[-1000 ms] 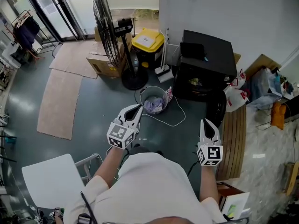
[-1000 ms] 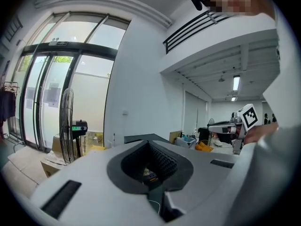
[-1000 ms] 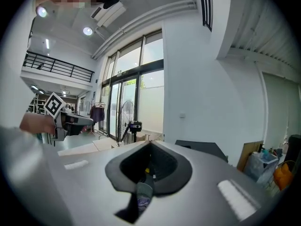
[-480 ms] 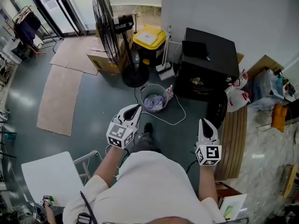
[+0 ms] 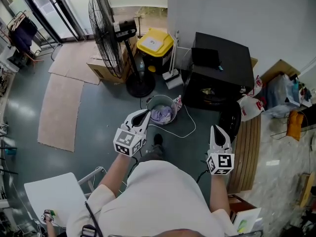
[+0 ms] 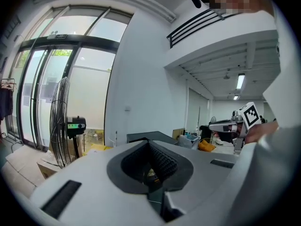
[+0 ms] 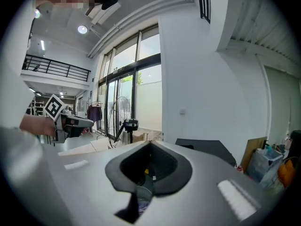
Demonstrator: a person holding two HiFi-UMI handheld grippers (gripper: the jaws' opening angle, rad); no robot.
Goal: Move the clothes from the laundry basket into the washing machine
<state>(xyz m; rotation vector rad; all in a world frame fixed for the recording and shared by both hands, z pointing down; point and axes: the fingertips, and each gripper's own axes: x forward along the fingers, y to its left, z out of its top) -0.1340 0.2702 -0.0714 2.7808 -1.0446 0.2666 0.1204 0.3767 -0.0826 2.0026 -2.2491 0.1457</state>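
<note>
Black, box-shaped washing machine (image 5: 219, 58) stands right of centre in the upper half of the head view, against the white wall. Wire-caged pedestal fan (image 5: 102, 33) occupies the upper left. Round grey laundry basket (image 5: 160, 97) sits on the floor at centre, near the machine's left side. Crumpled lavender clothes (image 5: 162, 114) lie inside it. Left hand-held gripper (image 5: 144, 114) and right hand-held gripper (image 5: 216, 129) are white-shelled and carry black-and-white square markers. Both have jaws pressed together, empty.

I hold the left gripper (image 5: 146, 113) out ahead of my torso (image 5: 165, 194) on its left and the right gripper (image 5: 216, 129) ahead on its right, both pointing forward, jaws pressed together on nothing.
</note>
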